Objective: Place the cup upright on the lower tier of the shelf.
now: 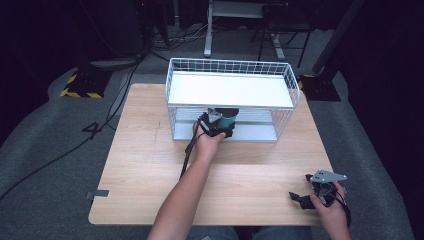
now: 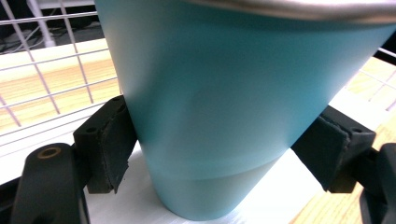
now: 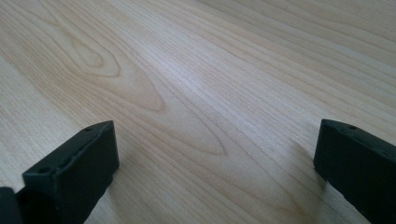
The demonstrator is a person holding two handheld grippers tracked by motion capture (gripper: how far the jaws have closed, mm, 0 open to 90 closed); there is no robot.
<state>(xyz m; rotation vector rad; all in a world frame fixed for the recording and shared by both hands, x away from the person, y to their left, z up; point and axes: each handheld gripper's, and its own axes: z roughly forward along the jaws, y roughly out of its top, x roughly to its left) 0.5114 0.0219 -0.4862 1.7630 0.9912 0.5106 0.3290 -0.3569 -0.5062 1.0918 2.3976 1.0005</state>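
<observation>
Seen from above: a wooden worktop [image 1: 150, 165] carries a white wire rack [image 1: 230, 97] with two tiers, a solid upper shelf [image 1: 230, 89] and a lower shelf [image 1: 250, 131] open toward the person. The left gripper [image 1: 218, 125] reaches into that open front at the lower tier and holds a teal cup [image 1: 229, 116], which sits just under the upper shelf's front edge and is partly hidden by it.

Left gripper view: the cup [image 2: 219, 116] stands upright on the white lower shelf [image 2: 275, 196], wider at the top, with a metal rim [image 2: 299, 7] at the upper edge of the picture. The jaws pinch it from both sides low on its wall, the pads [image 2: 114, 144] pressed against the teal surface. The low grip probably suits the taper, since the narrower part fits between the jaws, and it keeps the gripper beneath the upper shelf. Wire mesh [image 2: 46, 70] of the rack's side runs behind the cup. Whether the cup is being set down or lifted out cannot be told; its base appears to rest on the shelf.

The right gripper [image 1: 305, 199] lies near the worktop's front right corner, well apart from the rack, held in the person's right hand [image 1: 330, 207]. In the right gripper view its jaws are spread wide over bare wood [image 3: 196, 93], pinching nothing; it seems parked out of the left arm's way.
</observation>
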